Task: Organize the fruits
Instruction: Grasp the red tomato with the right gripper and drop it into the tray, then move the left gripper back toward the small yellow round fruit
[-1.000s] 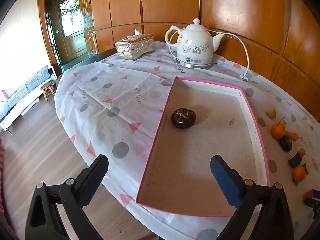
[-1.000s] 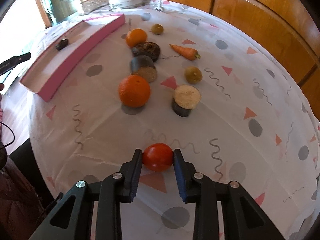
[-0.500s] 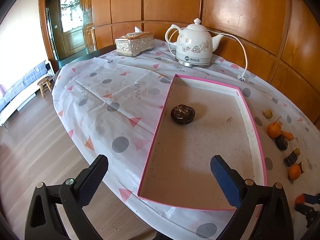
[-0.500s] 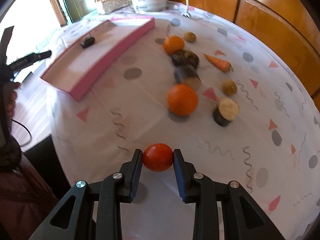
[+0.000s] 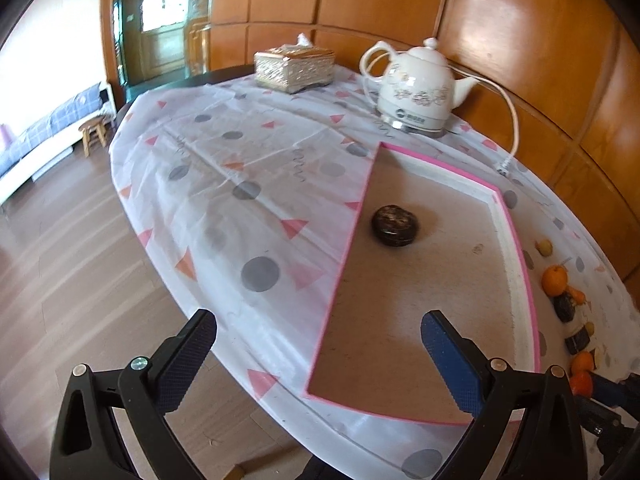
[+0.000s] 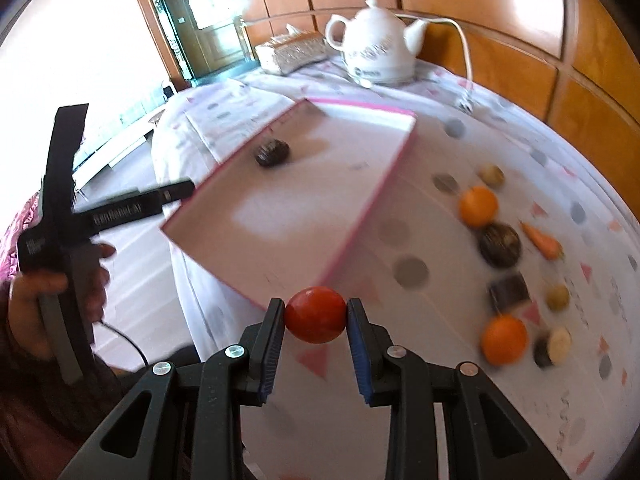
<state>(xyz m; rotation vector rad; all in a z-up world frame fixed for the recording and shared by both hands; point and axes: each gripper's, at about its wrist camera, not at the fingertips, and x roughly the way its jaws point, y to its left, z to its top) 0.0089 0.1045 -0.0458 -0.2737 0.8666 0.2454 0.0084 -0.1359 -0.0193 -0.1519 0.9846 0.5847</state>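
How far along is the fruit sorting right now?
Done: one dark round fruit lies in the pink-edged tray. In hand: the right claw grips a red tomato near the tray's corner. Left: two oranges and the other pieces on the cloth. Left claw is open, empty.

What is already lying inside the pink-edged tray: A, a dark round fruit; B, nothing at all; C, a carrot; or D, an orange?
A: a single dark round fruit lies on the floor of the pink-edged tray, while the oranges and the carrot lie on the tablecloth beside it.
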